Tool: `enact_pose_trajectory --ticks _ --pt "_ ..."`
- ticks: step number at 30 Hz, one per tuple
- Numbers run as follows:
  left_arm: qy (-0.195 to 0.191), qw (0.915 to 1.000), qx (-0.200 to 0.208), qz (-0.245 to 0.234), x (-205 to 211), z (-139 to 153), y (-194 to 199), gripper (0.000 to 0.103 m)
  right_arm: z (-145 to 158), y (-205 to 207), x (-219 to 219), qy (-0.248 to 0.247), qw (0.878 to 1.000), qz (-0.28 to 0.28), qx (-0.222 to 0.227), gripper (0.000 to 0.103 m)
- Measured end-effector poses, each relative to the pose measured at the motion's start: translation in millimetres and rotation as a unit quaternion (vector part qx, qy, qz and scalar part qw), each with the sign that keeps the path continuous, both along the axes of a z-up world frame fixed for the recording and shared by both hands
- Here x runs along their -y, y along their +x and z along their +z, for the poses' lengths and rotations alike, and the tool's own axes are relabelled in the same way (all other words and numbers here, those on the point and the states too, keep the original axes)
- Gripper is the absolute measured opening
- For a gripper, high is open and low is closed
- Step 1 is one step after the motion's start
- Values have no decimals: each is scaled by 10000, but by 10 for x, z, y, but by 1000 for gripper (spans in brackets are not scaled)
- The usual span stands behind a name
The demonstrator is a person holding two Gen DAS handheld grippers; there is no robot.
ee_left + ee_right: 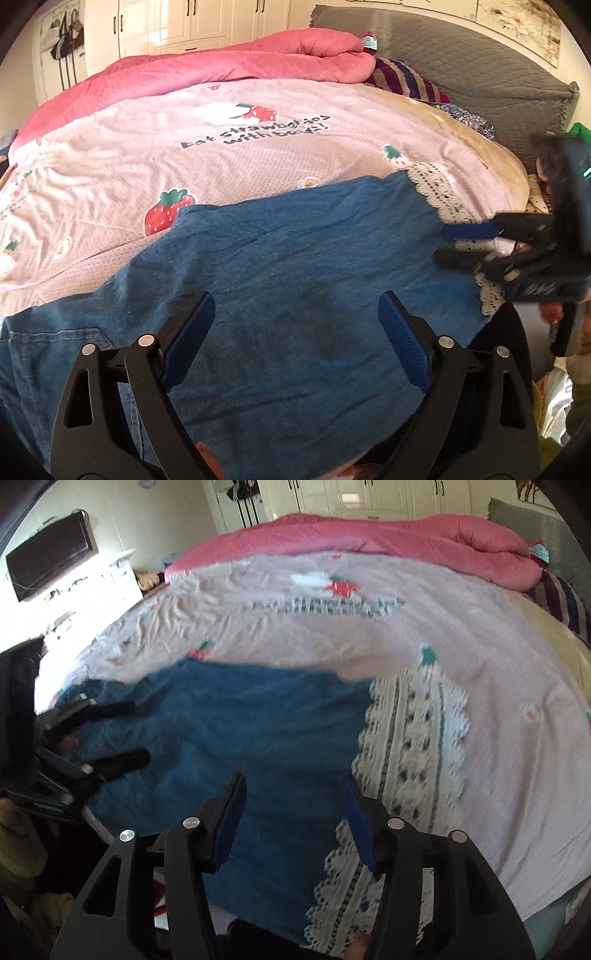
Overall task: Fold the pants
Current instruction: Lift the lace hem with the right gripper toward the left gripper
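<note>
Blue denim pants lie spread across the bed, and their white lace hem points to the right. My left gripper hovers over the middle of the denim, jaws wide apart and empty. At the right of that view my right gripper reaches in over the lace hem. In the right wrist view, which is blurred, the right gripper stands open above the seam where the denim meets the lace, pinching no fabric. The left gripper shows at the left edge, also open.
The pants rest on a pale pink strawberry-print sheet. A rolled pink quilt lies along the far side, with a striped pillow and a grey headboard to the right. A dark screen hangs on the left wall.
</note>
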State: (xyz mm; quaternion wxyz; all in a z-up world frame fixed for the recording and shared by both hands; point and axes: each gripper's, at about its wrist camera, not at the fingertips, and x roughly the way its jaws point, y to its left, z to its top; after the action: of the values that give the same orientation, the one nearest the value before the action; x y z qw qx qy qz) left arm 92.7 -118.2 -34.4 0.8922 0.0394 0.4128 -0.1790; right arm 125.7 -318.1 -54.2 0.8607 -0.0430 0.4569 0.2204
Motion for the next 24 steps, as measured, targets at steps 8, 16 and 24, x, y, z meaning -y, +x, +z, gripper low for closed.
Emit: enact_pose_trajectory --ticks 8,16,24 --pt "7 9999 70 -91 114 108 -183 88 152 -89 166 528 9984 -31 179 58" --pt "-58 9970 23 -773 696 26 -470 92 454 165 694 913 9949 -395 192 71" --pt "328 9842 133 -1733 1442 -148 -698 92 249 690 734 971 9940 -406 -303 71"
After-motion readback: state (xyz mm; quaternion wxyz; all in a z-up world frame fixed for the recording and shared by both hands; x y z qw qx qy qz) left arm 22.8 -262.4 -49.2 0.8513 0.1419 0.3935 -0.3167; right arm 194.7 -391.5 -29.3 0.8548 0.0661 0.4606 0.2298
